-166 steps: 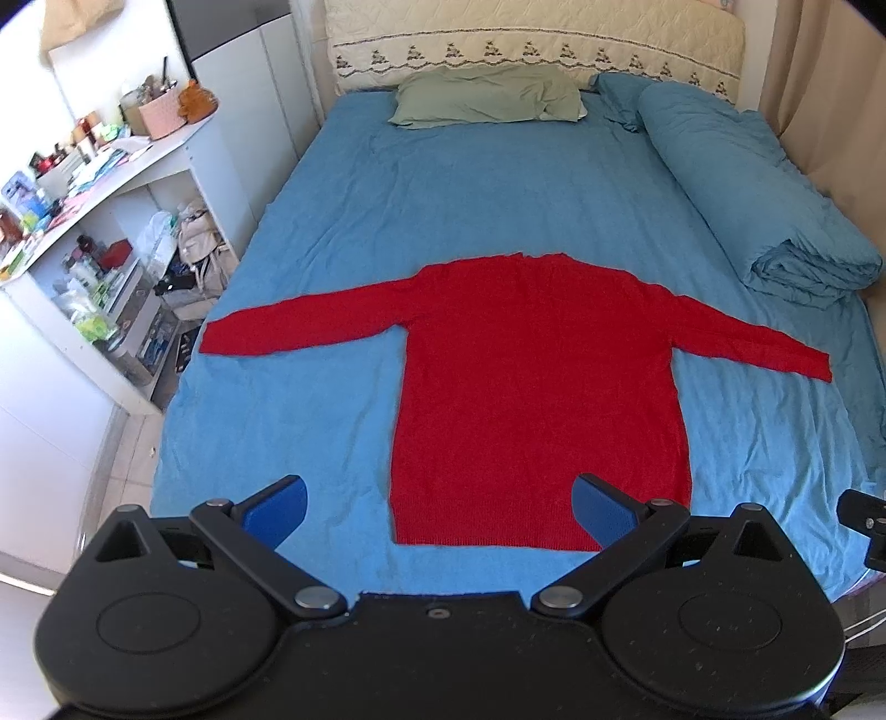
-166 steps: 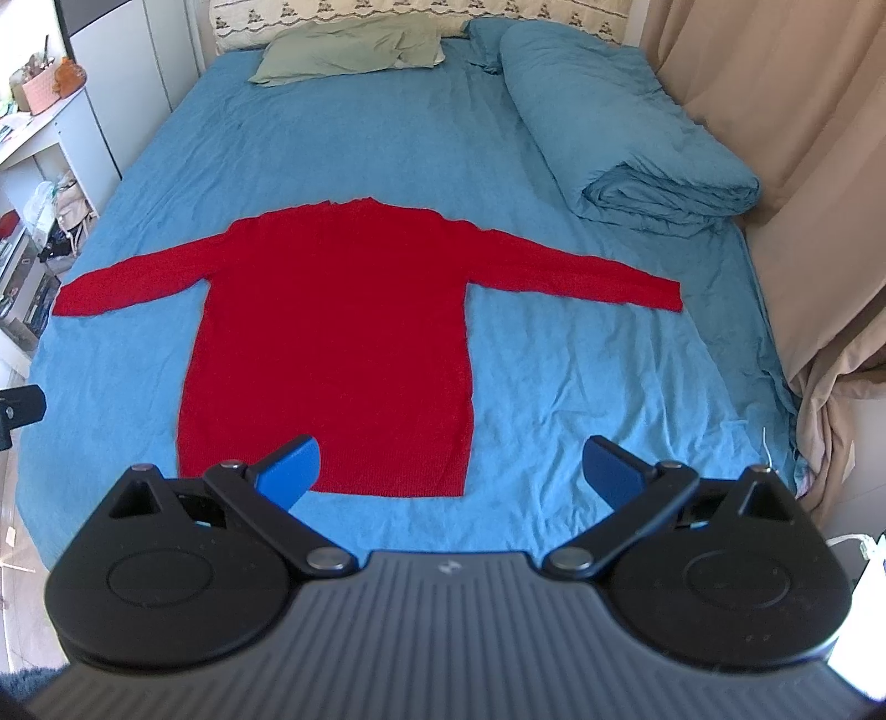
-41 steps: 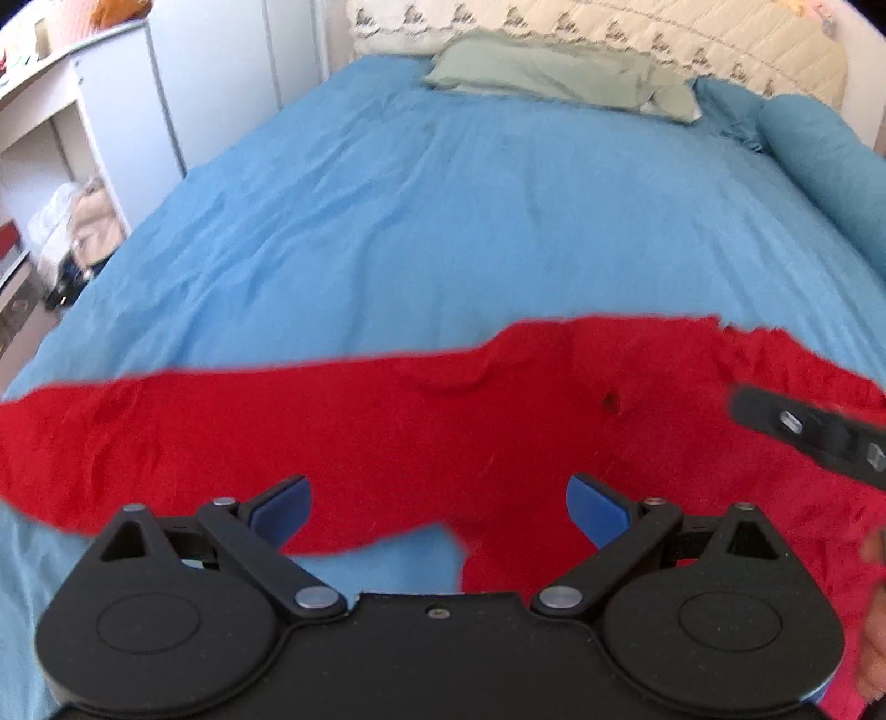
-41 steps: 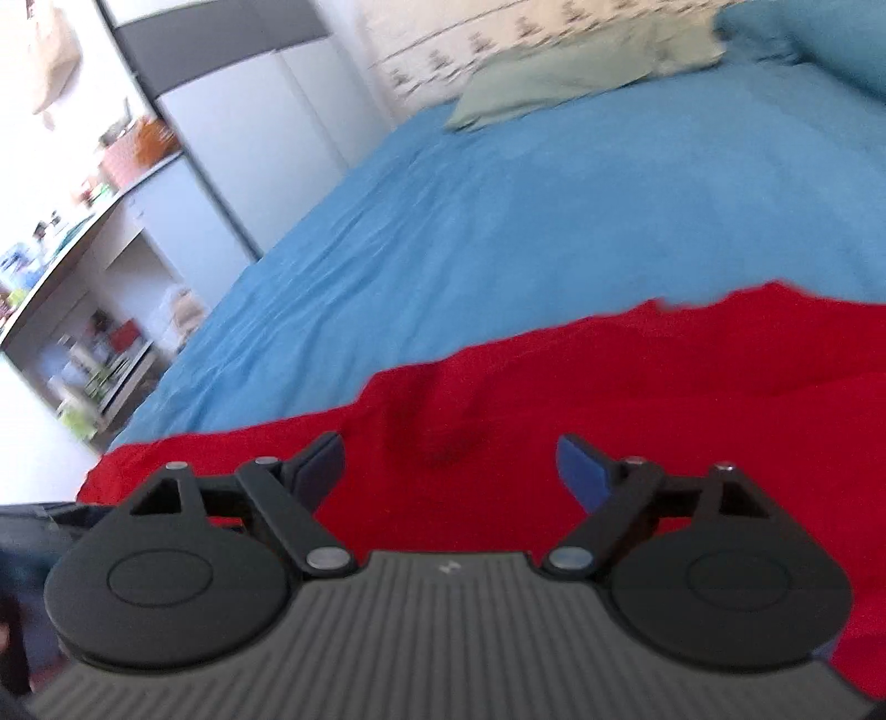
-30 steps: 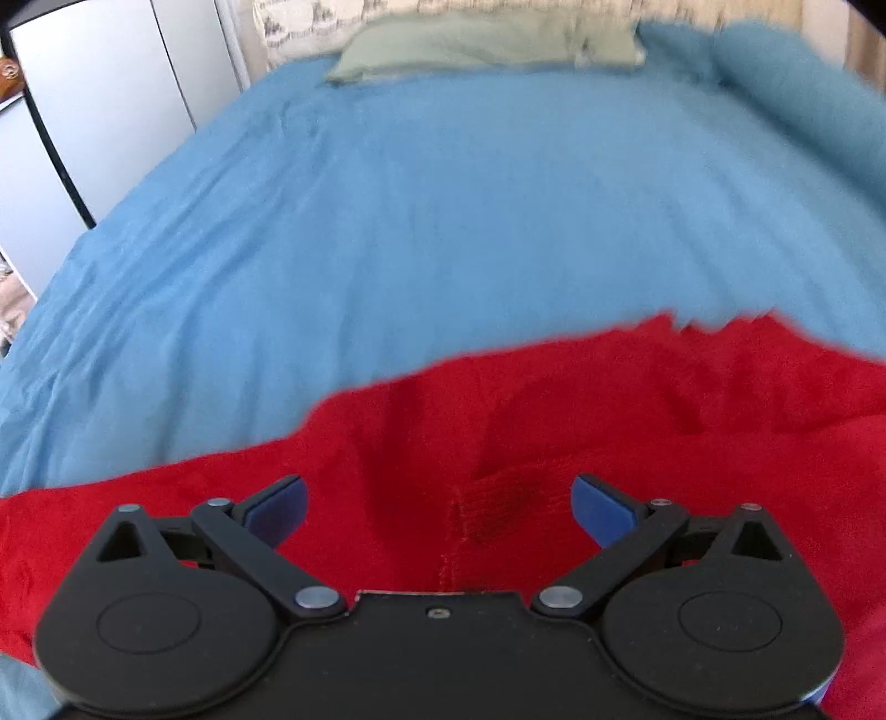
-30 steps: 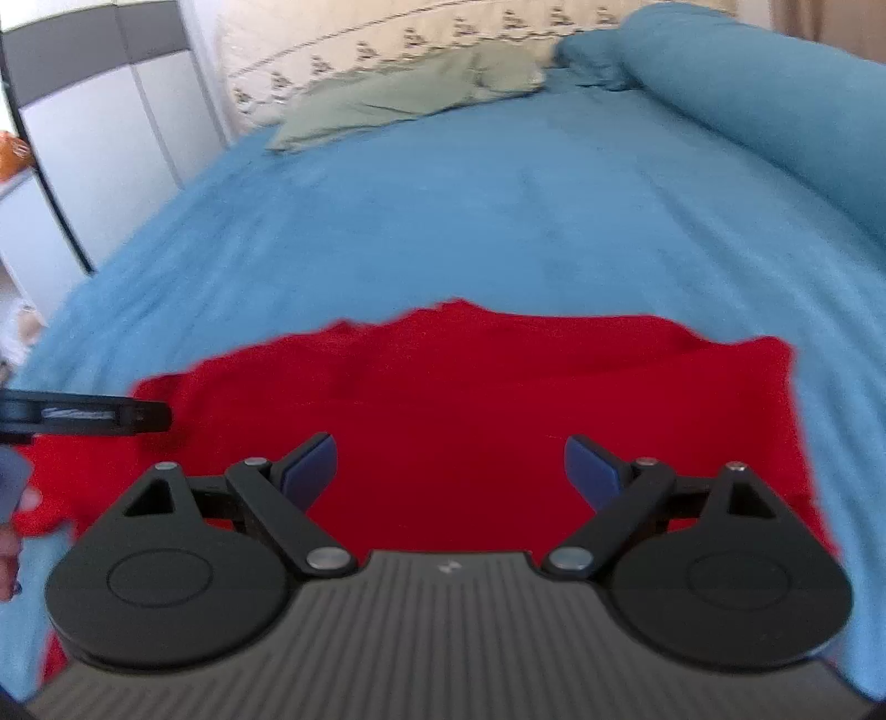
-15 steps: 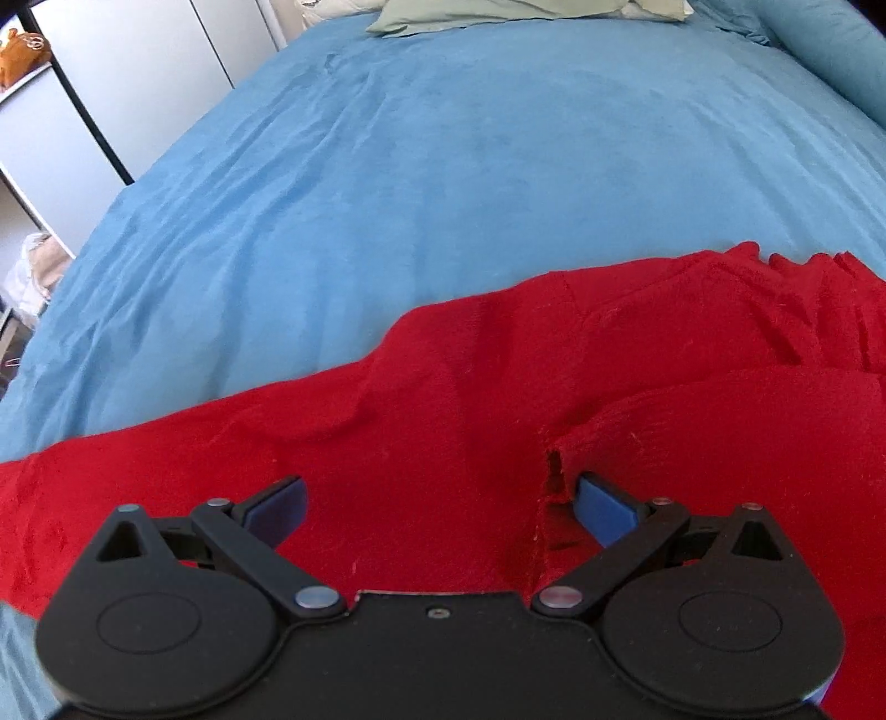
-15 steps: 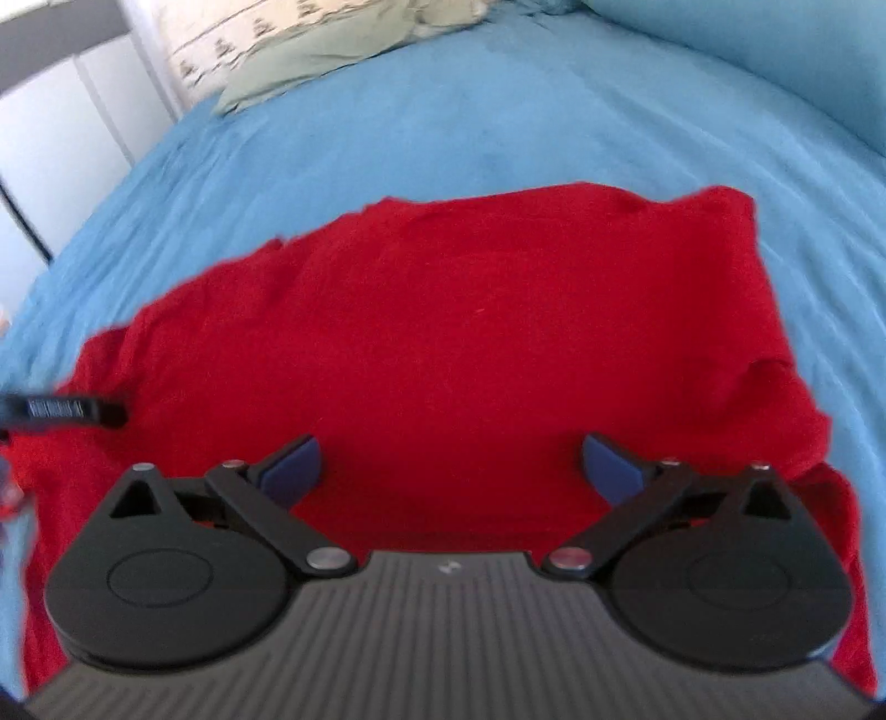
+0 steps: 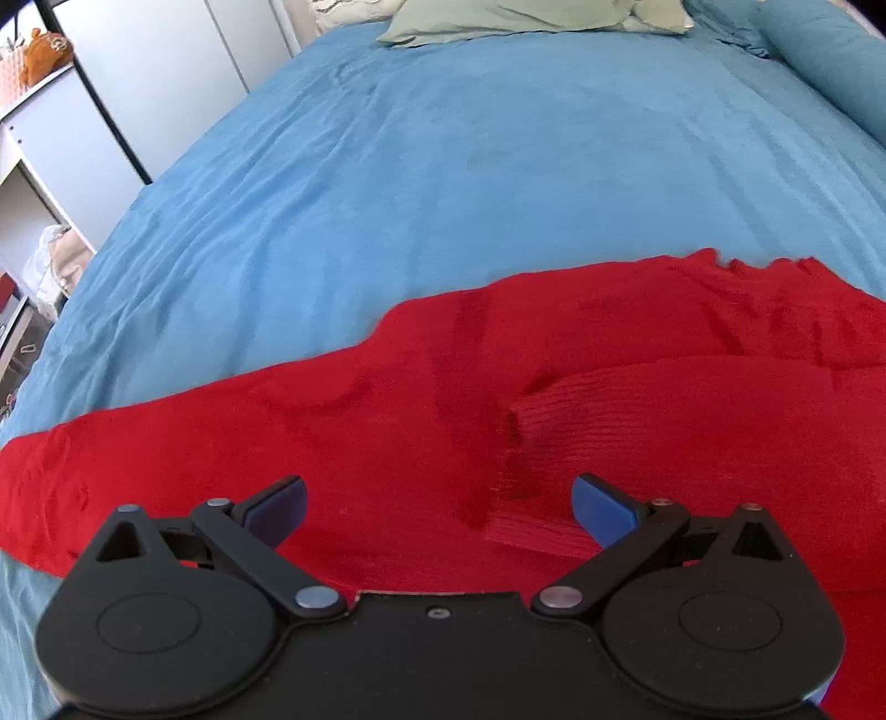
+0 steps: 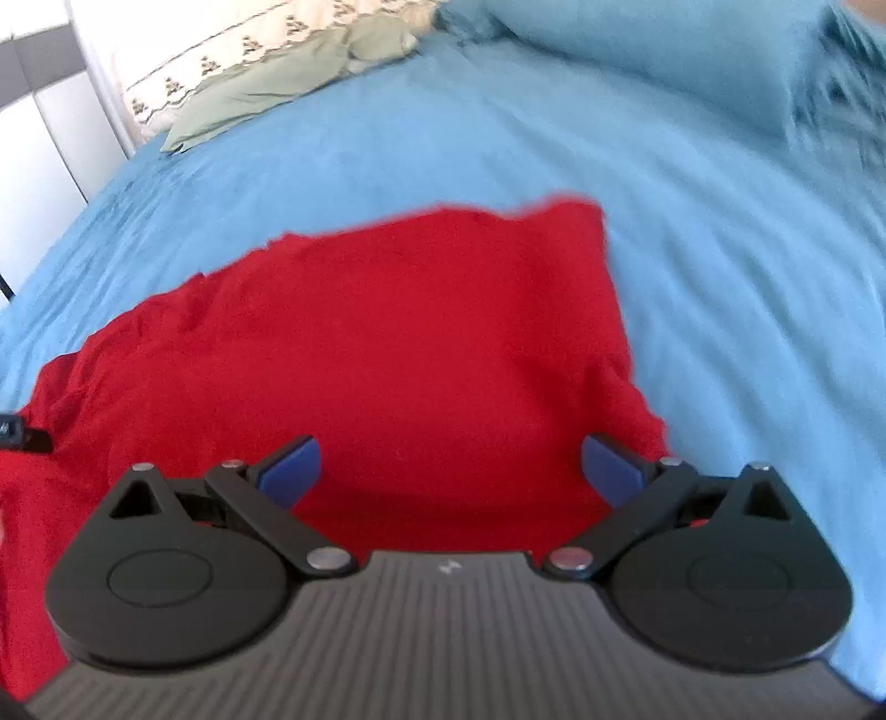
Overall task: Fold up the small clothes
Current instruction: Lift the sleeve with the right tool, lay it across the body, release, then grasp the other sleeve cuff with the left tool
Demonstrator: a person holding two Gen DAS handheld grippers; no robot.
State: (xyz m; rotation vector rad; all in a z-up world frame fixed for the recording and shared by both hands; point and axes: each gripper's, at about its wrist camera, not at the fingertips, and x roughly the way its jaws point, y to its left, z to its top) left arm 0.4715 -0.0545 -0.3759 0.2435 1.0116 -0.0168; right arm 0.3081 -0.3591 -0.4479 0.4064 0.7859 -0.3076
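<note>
- Red sweater [image 9: 387, 421] lies on the blue bed [image 9: 498, 166], nearer its foot edge than the headboard end.
- One sleeve is folded across the body, cuff [image 9: 531, 437] lying on top; the other sleeve [image 9: 111, 459] runs out flat toward the bed's left edge.
- Left gripper [image 9: 437, 507]: jaws spread wide, holding nothing, above the cuff.
- Right gripper [image 10: 451, 471]: jaws spread wide, empty, above the sweater's folded right side.
- Green pillow [image 9: 531, 16] at the headboard end.
</note>
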